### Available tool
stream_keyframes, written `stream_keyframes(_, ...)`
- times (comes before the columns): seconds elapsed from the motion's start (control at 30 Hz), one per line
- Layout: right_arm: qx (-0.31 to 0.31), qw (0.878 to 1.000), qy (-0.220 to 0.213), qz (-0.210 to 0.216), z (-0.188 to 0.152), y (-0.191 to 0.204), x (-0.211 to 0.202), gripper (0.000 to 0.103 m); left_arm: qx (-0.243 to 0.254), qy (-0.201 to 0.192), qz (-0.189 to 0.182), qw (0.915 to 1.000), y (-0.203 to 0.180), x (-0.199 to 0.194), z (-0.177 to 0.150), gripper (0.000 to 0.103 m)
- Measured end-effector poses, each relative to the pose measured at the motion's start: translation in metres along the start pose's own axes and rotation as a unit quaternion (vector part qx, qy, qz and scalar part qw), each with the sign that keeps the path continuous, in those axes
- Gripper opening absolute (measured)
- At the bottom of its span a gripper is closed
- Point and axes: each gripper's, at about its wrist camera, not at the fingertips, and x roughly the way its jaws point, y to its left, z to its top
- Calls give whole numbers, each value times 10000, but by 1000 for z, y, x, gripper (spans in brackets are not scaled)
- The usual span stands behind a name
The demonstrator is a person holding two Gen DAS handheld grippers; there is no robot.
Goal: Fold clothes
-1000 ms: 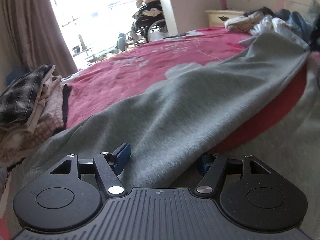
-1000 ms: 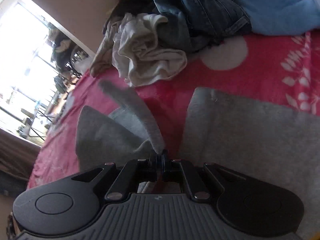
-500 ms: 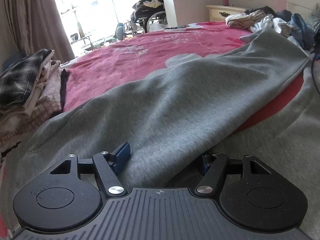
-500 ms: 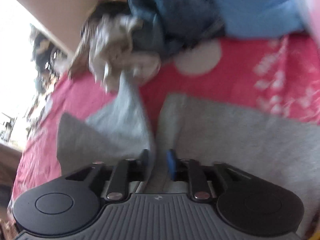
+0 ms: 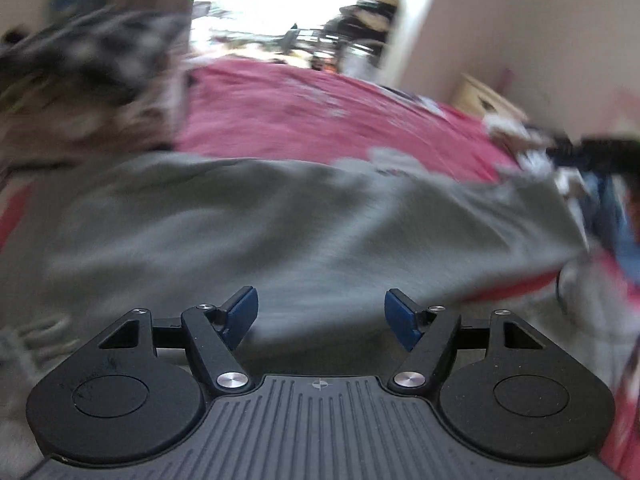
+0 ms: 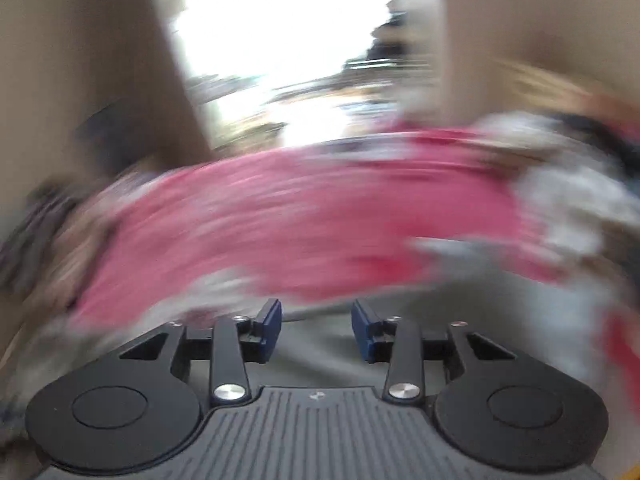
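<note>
A grey sweat garment (image 5: pixel 280 232) lies spread across the red bedspread (image 5: pixel 300 108), blurred by motion. My left gripper (image 5: pixel 321 314) hovers just above its near part, jaws wide and opening, with nothing between the blue pads (image 5: pixel 240 312). In the right wrist view, grey cloth (image 6: pixel 320 356) lies under my right gripper (image 6: pixel 317 330). Its jaws are opening and the gap between its pads (image 6: pixel 268 328) is empty. This view is heavily smeared.
A folded stack topped by a plaid piece (image 5: pixel 80 80) sits at the left of the bed. Loose unfolded clothes (image 5: pixel 560 168) are heaped at the far right, with a pale nightstand (image 5: pixel 484 100) behind. A bright window lies beyond the bed.
My right gripper let go of the grey strip it pinched, opened, rolled upright and swung away. My left gripper came off the garment's edge, rose and rolled.
</note>
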Motion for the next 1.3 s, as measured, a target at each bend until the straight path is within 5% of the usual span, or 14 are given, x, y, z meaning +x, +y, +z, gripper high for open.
stream_keyframes(0.1, -840, 9873, 482, 1256, 15, 73, 46, 51, -460, -62, 281, 9985, 30, -3, 13, 71)
stream_keyframes(0.3, -1333, 9447, 1352, 2674, 35, 175, 159, 56, -517, -226, 852, 9948, 66, 15, 47, 71)
stream_keyframes(0.53, -862, 9154, 2402, 3112, 26, 231, 276, 56, -291, 23, 1485, 9885, 92, 49, 49, 70)
stream_keyframes(0.67, -1325, 8992, 2665, 3208, 12, 256, 297, 56, -223, -22, 1692, 9853, 94, 58, 47, 70)
stream_keyframes(0.7, -1492, 8967, 2670, 3199, 8, 262, 299, 55, -160, -25, 1736, 9847, 93, 61, 48, 70)
stream_keyframes(0.77, -1934, 8955, 2541, 3101, 1, 272, 292, 27, -18, -16, 1828, 9832, 90, 67, 48, 70)
stream_keyframes(0.83, -2288, 8893, 2395, 3153, -2, 280, 280, 12, 140, -15, 1900, 9817, 86, 72, 48, 70)
stream_keyframes(0.93, -3007, 8867, 1731, 3055, -3, 295, 249, 11, 421, -90, 2052, 9778, 79, 75, 50, 70)
stream_keyframes(1.07, -3760, 8808, 603, 2812, -1, 309, 218, 11, 988, -474, 2490, 9623, 64, 77, 56, 71)
stream_keyframes(1.2, -4541, 8654, 264, 2101, -35, 327, 236, 13, 1410, -334, 2895, 9461, 61, 97, 52, 72)
stream_keyframes(1.3, -4423, 8796, 236, 1738, -40, 321, 244, 36, 1506, -404, 2978, 9418, 61, 101, 47, 74)
